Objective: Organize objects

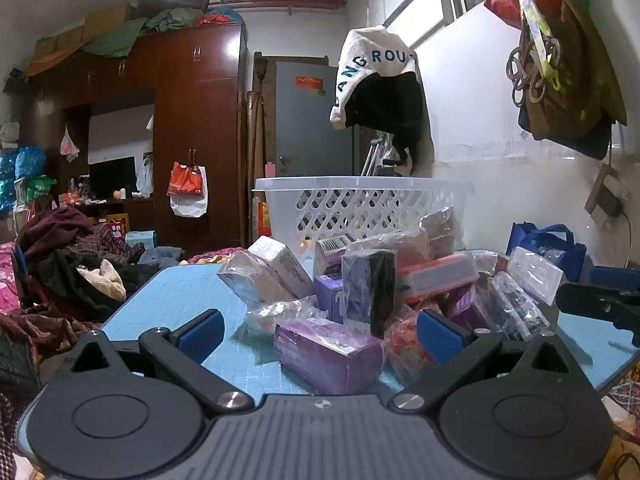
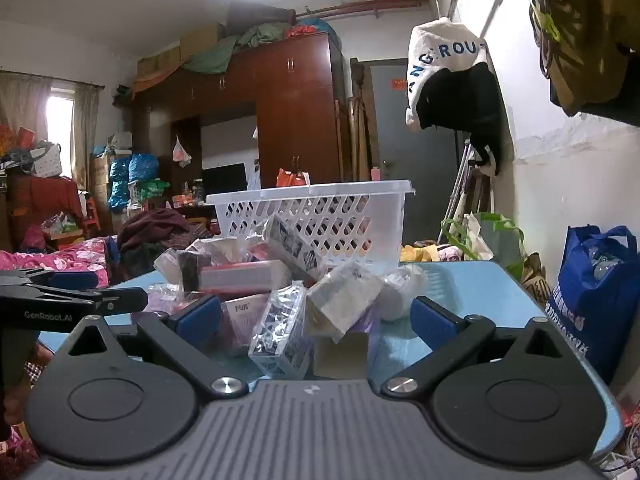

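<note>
Blue covers the counter (image 1: pixel 172 292), and on it a heap of wrapped boxes (image 1: pixel 368 280) is piled up against a white lattice basket (image 1: pixel 360 204) that stands at the far edge. Seen from the left wrist, the left gripper (image 1: pixel 320 334) has its blue-padded fingers (image 1: pixel 200 334) spread wide apart and holds nothing; a purple box (image 1: pixel 328 354) in clear wrap lies at the near edge of the heap, between the two fingers but touching neither, its near end close to the gripper body. Just behind it a black box (image 1: pixel 370 290) stands upright in its wrapper, with a pink and white box (image 1: pixel 438 276) lying flat to its right. In the right wrist view, the right gripper (image 2: pixel 316 320) is likewise spread wide and empty; a clear-wrapped box with a dark pattern (image 2: pixel 280 330) stands between its fingers (image 2: pixel 434 322), and a pale wrapped box (image 2: pixel 344 300) leans beside it, nearer the right finger. The heap sits toward the left side of that view, the basket (image 2: pixel 316 216) behind it. A blue bag (image 2: pixel 596 292) stands off the counter's right edge.
</note>
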Demonstrator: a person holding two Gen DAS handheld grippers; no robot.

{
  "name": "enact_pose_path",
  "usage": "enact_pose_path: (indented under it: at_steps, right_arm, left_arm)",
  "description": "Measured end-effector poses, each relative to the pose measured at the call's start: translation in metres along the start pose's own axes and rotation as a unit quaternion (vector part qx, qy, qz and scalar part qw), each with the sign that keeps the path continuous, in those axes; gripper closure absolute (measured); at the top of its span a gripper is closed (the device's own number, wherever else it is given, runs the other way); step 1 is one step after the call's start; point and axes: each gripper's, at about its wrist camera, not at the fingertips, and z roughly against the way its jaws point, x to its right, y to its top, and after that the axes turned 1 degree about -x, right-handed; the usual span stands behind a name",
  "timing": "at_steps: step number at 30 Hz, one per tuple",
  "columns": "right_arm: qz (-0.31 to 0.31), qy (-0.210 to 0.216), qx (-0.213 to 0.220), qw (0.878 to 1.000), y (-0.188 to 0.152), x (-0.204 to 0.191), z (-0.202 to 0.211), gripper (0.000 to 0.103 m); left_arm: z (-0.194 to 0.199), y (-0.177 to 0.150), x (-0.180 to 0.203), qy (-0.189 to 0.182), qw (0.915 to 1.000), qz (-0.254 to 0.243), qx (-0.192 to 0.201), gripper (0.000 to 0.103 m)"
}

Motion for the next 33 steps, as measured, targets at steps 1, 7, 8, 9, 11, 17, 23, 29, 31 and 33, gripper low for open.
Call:
enact_pose_path:
  at_steps: [1,7,8,9,11,17,23,29,31,33]
  right_arm:
    - [0.002,0.0,-0.002,1.0,0.0001,-0.0001,-0.0003,0.0]
    - [0.005,-0.007,0.0,1.0,-0.0031,-0.0006,-0.0005,0.0]
    - [0.003,-0.004,-0.001,1.0,-0.0038,-0.0004,-0.0015,0.0]
    - [0.002,-0.002,-0.002,1.0,-0.0042,-0.0004,-0.0022,0.0]
    - [0.005,-0.001,-0.003,1.0,-0.005,-0.0012,-0.0024,0.0]
    - [0.006,-0.001,-0.002,1.0,-0.0054,-0.002,-0.0013,0.0]
    - [-0.001,0.007,0.001,1.0,-0.0057,0.0013,0.0007,0.0]
    - [0.002,0.006,0.002,1.0,-0.0052,0.0005,0.0017,0.0]
    - [0.006,0.006,0.002,1.0,-0.0048,-0.001,0.0015,0.0]
    - [0.008,0.006,0.002,1.0,-0.0052,-0.0021,0.0018,0.0]
  left_arm:
    - [-0.0001,-0.0001,0.0005,0.0,1.0,-0.001,0.0,0.0]
    - [-0.0006,-0.0009,0.0017,-0.002,1.0,-0.004,-0.001,0.0]
    - [-0.0004,-0.0011,0.0015,-0.002,1.0,-0.005,-0.001,0.0]
    - [-0.0004,-0.0013,0.0013,-0.001,1.0,-0.004,0.0,0.0]
    - [-0.0004,-0.0008,0.0006,-0.001,1.0,-0.003,0.0,0.0]
    - [-0.0004,-0.0004,0.0,-0.003,1.0,-0.003,0.0,0.0]
    - [0.0004,-0.0011,0.0005,-0.006,1.0,-0.006,0.001,0.0]
    - [0.0008,-0.0009,-0.0021,-0.007,1.0,-0.002,0.003,0.0]
    - [0.001,-0.0008,-0.0024,-0.008,1.0,-0.002,0.004,0.0]
    - [0.0017,-0.0009,-0.0023,-0.008,0.9999,-0.003,0.005,0.0]
